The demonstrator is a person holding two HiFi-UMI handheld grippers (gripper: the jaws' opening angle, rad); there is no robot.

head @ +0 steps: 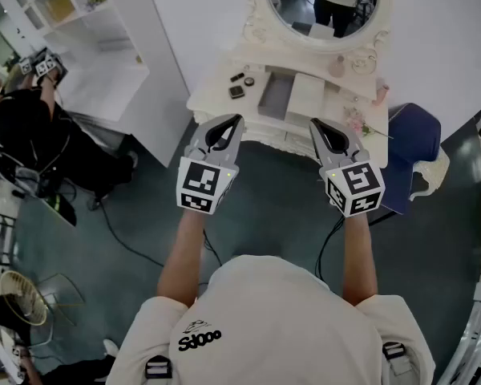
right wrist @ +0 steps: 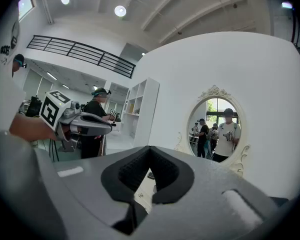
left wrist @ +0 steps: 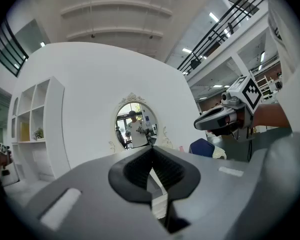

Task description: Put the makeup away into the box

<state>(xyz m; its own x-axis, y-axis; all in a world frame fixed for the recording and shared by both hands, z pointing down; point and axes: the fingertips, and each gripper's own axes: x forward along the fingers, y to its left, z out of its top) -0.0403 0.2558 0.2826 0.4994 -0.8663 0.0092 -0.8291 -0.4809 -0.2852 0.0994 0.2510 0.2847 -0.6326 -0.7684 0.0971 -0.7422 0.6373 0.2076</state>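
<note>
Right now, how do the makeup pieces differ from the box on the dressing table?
The makeup pieces are small and dark; the box is far larger and grey inside. The makeup pieces lie loose, left of the box; the box looks open, with none of them seen in it. Both rest on the white dressing table.

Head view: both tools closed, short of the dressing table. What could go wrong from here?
1. The small dark makeup pieces lie near the left edge of the white ornate dressing table; the left tool, shut and empty, could knock one off unless opened first.
2. The open grey-and-white box could shift if the right tool, also shut, bumps it.
3. Black cable on the floor could snag a foot.
</note>
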